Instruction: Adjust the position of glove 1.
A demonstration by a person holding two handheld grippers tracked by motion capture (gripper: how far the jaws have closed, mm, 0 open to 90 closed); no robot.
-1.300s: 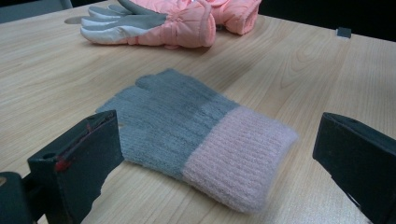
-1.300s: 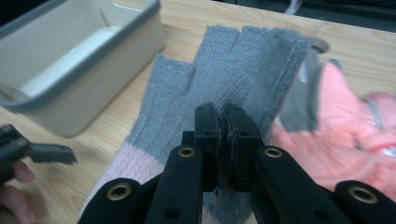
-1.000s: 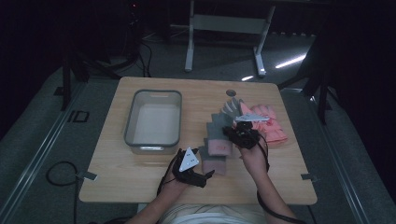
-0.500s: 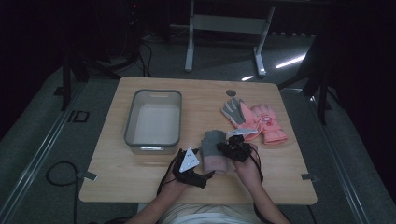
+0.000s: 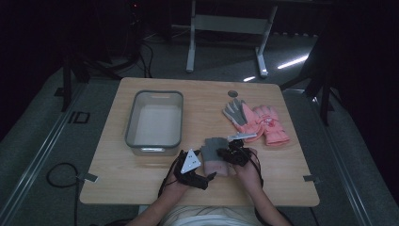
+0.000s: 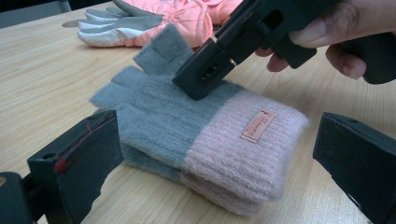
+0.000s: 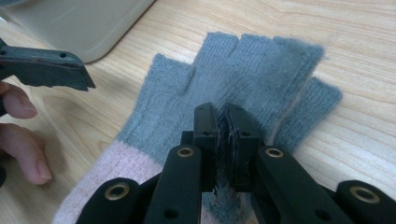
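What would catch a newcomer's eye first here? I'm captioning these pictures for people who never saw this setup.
First, the grey and pink knitted fingerless gloves, stacked at the table's near edge, with the shut right tool pinching the grey knit and the open left tool beside them. Next, the bright pink padded gloves lying farther right, and the grey plastic bin to the left.

dark lab; lone wooden table (image 5: 141,188), floor cables (image 5: 61,172)
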